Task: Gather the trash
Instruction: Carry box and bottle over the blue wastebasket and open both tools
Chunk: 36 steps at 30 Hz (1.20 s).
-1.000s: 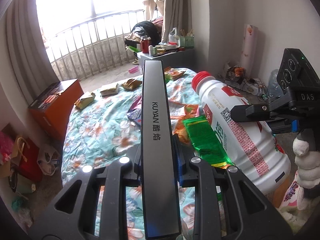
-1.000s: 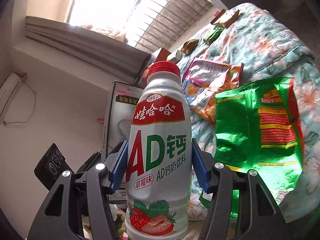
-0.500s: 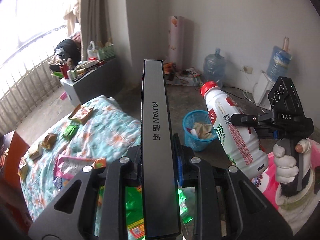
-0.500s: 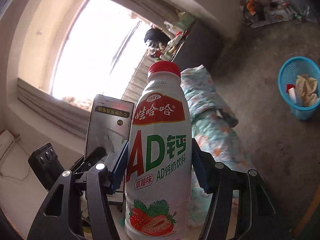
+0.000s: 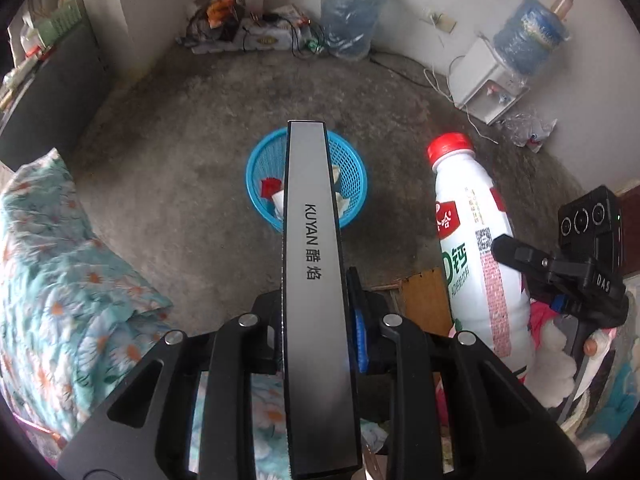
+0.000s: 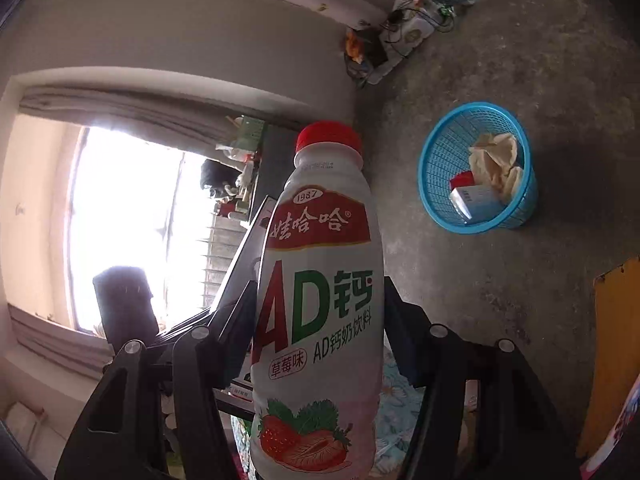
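My left gripper [image 5: 314,292] is shut on a thin grey box [image 5: 312,240] marked KUYAN, held edge-on and pointing steeply down. The box's far end covers part of a blue mesh basket [image 5: 352,176] on the concrete floor, which holds crumpled paper and a small red and white carton. My right gripper [image 6: 318,300] is shut on a white drink bottle [image 6: 320,280] with a red cap and a strawberry label. That bottle [image 5: 472,240] also shows at the right of the left wrist view. In the right wrist view the basket [image 6: 440,184] lies ahead and to the right.
A floral quilt [image 5: 60,280] hangs off the bed at the left. Two water jugs [image 5: 352,12] and a white dispenser [image 5: 488,80] stand along the far wall, with cables and clutter [image 5: 248,32] beside them. A brown board [image 5: 424,300] lies near the basket.
Both views have swung away from the bed and window to the floor. Both grippers have carried their loads towards the blue basket and tipped downward. Neither grip has changed.
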Tool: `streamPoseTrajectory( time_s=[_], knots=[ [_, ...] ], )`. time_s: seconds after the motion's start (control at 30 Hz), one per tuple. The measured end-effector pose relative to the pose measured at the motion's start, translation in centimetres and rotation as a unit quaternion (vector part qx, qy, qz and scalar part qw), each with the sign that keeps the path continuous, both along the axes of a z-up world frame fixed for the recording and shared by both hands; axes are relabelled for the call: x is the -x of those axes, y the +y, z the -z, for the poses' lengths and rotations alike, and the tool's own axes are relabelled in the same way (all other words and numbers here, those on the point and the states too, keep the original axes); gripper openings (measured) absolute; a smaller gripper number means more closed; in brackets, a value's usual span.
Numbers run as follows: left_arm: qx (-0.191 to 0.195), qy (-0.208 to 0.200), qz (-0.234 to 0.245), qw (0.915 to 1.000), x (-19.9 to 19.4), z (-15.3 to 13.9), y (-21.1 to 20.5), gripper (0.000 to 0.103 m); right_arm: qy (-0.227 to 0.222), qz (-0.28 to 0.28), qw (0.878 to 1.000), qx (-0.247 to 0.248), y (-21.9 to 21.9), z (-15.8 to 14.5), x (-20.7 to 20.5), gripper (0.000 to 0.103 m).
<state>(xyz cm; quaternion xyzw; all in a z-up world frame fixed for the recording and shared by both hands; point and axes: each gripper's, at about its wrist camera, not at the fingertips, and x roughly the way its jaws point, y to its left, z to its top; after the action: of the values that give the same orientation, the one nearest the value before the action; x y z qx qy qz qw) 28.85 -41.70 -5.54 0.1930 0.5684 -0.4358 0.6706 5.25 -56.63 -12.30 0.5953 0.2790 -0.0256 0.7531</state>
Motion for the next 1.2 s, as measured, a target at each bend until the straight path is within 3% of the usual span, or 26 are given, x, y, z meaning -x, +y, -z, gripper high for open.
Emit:
streamPoseTrajectory(
  time_s=[0.1,0.27,0.33,0.37,0.4,0.47,0.57,0.67,0.9,1.0,1.13,1.2],
  knots=[
    [-0.023,0.046,-0.005,0.9987,-2.3,4.1,-3.7,0.023,0.024,0.009,0.999,-0.031,-1.8,3.8,-1.2,0.058],
    [-0.043,0.073,-0.023,0.9961,-5.7,8.6,-9.2,0.023,0.059,0.012,0.996,-0.066,-5.1,9.1,-5.1,0.059],
    [-0.029,0.08,-0.049,0.9952,-7.5,9.7,-10.8,0.035,0.072,0.013,0.994,-0.079,-6.9,11.0,-7.5,0.06],
    [-0.022,0.077,-0.068,0.9945,-8.3,10.0,-11.6,0.057,0.078,0.014,0.993,-0.085,-7.9,12.0,-8.6,0.06],
    [-0.013,0.064,-0.089,0.9939,-8.9,10.2,-12.3,0.063,0.087,0.017,0.992,-0.087,-9.0,13.2,-9.8,0.06],
    [0.004,0.045,-0.118,0.992,-9.5,10.1,-13.1,0.063,0.136,0.044,0.986,-0.087,-10.7,15.7,-11.1,0.061],
    [0.028,0.062,-0.139,0.9879,-10.2,10.2,-12.5,0.063,0.175,0.055,0.978,-0.103,-12.1,19.3,-12.1,0.063],
    [0.03,0.05,-0.13,0.9898,-10.5,9.3,-11.8,0.063,0.177,0.051,0.977,-0.107,-12.1,20.9,-12.2,0.063],
    [0.053,0.026,-0.12,0.991,-10.1,4.4,-7.8,0.063,0.152,0.072,0.984,-0.062,-12.6,19.7,-12.0,0.063],
    [0.07,0.015,-0.11,0.9913,-9.2,1.3,-4.9,0.063,0.153,0.052,0.986,-0.037,-13.2,18.7,-14.2,0.073],
    [0.089,0.004,-0.111,0.9899,-8.1,-2.2,0.5,0.065,0.104,0.059,0.986,-0.114,-13.6,18.9,-16.4,0.08],
    [0.098,-0.004,-0.117,0.9884,-7.5,-3.8,3.6,0.065,0.079,0.068,0.986,-0.128,-13.1,18.3,-16.8,0.08]
  ],
)
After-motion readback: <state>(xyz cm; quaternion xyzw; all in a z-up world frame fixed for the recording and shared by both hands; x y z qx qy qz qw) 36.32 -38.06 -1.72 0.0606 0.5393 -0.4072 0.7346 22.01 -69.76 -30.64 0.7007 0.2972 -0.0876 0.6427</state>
